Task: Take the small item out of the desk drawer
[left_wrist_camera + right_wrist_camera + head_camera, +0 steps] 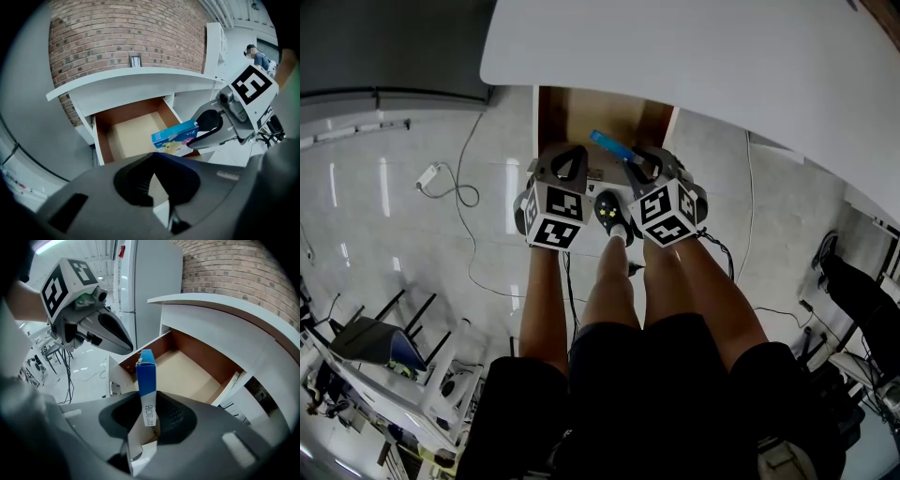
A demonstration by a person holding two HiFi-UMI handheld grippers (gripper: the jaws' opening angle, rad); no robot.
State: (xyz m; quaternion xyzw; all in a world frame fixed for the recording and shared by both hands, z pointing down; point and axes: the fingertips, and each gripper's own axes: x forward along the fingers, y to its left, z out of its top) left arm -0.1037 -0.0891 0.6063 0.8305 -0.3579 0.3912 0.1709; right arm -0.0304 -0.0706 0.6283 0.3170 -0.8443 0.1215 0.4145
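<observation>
The wooden desk drawer [602, 114] stands pulled out under the white desk top [722, 56]; its floor [133, 133] looks bare. A small blue carton [146, 376] sticks up between the jaws of my right gripper [149, 419], which is shut on it. In the head view the carton [608, 145] hangs just in front of the drawer, above its front edge. The left gripper view shows the carton [176, 137] with the right gripper's fingers [211, 125] clamped on it. My left gripper [562, 170] is beside it on the left, jaws shut, holding nothing.
A brick wall [126, 33] rises behind the desk. Cables and a power plug [431, 175] lie on the tiled floor at the left. The person's bare legs and one shoe [611, 214] are directly below the grippers. Chairs and gear [375, 347] crowd the lower left.
</observation>
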